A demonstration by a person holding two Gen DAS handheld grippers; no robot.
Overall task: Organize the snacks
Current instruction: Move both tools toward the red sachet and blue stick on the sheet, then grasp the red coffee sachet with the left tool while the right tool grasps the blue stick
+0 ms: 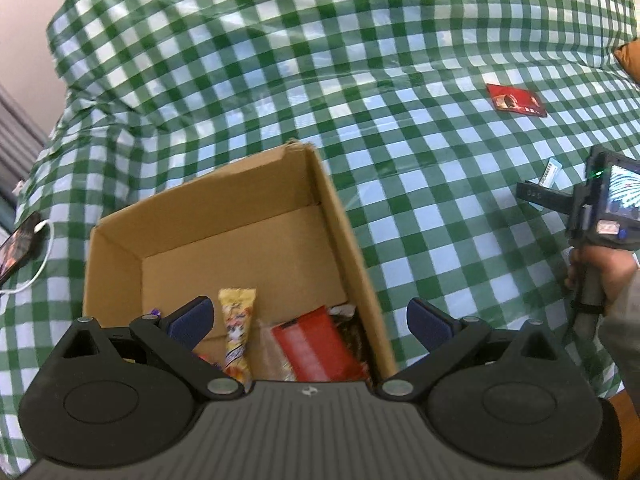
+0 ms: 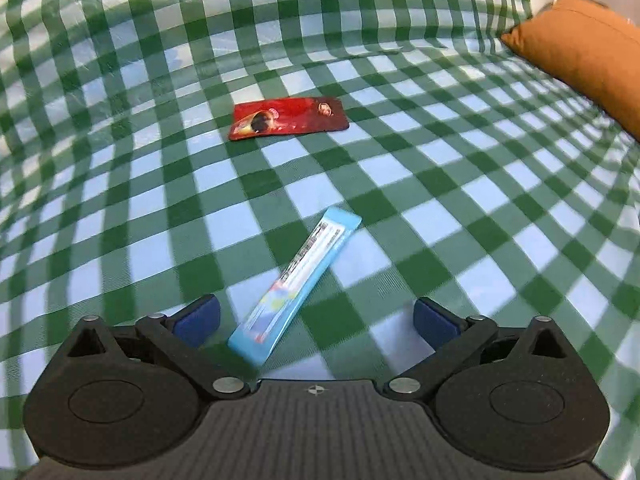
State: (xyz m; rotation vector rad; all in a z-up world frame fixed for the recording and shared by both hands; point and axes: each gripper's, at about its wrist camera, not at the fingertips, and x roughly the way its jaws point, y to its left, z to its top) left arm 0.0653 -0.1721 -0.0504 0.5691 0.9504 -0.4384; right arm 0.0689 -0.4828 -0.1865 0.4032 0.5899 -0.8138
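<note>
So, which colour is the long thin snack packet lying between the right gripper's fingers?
Light blue, with a printed white panel; the stick packet shows best in the right wrist view.

Box contents: my left gripper body hides the near ends of the yellow packet (image 1: 237, 336) and red packet (image 1: 316, 344) in the cardboard box (image 1: 224, 216).
Purple wrapper (image 1: 156, 312): only a sliver shows behind my left finger; kind unreadable.
Phone (image 1: 16, 248): cut off by the left edge.
Orange cushion (image 2: 584, 56): runs off the right edge.
Blue stick packet (image 2: 298, 280): print too blurred to read.
</note>
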